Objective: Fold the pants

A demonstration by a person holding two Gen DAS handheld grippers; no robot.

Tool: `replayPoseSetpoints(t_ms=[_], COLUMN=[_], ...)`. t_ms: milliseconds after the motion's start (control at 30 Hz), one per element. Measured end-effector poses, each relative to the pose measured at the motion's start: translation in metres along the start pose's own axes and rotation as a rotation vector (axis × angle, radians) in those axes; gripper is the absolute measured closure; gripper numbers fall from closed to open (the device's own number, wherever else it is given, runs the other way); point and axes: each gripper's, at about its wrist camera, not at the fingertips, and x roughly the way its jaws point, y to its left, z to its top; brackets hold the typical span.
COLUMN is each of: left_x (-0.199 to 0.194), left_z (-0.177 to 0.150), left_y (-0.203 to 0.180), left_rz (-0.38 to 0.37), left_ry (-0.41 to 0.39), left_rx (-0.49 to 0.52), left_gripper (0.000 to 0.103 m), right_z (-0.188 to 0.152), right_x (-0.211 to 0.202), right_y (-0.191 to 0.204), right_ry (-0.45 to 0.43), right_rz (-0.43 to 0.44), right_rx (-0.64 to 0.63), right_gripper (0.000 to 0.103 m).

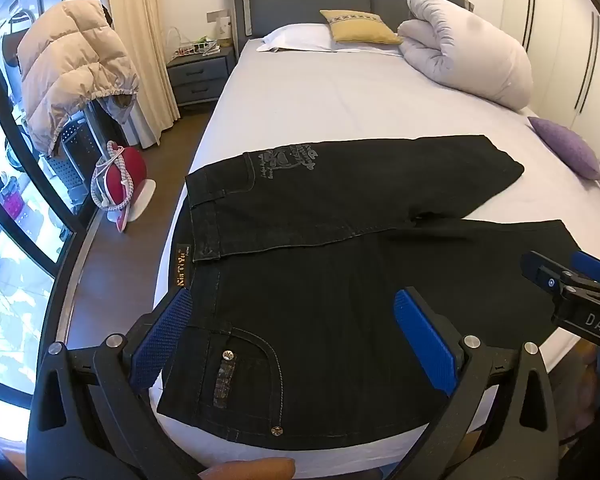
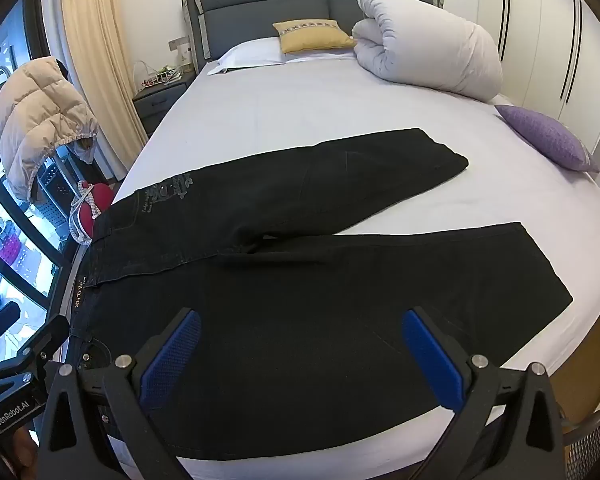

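The left claw (image 1: 296,320) stands wide open with nothing between its blue pads (image 1: 424,340), hanging over the waist end of the pants (image 1: 340,264) near the front pocket (image 1: 244,364). The right claw (image 2: 300,344) is just as wide and empty, poised over the near leg (image 2: 380,280) further along.

The dark pants lie spread flat across the foot of the bed (image 1: 340,100), waistband toward the left edge, the two legs splayed apart in a V — the far leg (image 2: 340,176) angling toward the purple cushion (image 2: 548,140). No fold looks made yet, so the task seems barely begun: bringing one leg onto the other and then folding along the length are probably all still to do.

The nearest edge of the pants is hidden behind both claws' frames, and the dark cloth swallows most seams and creases — whether it lies fully smooth is hard to tell.
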Motion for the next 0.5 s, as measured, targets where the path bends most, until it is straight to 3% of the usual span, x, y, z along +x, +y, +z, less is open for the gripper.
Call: replayPoseSetpoints(t_ms=[500], left_x=[0.0041], left_z=[0.0025], left_y=[0.0010], left_rz=[-0.003], left_ry=[0.004], left_rx=[-0.004], left_gripper=[0.000], right_z=[-0.0003], right_x=[-0.0001], right_y=[0.0007], right_ry=[0.001], right_rz=[-0.001], right_rx=[-0.003], right_gripper=[0.000])
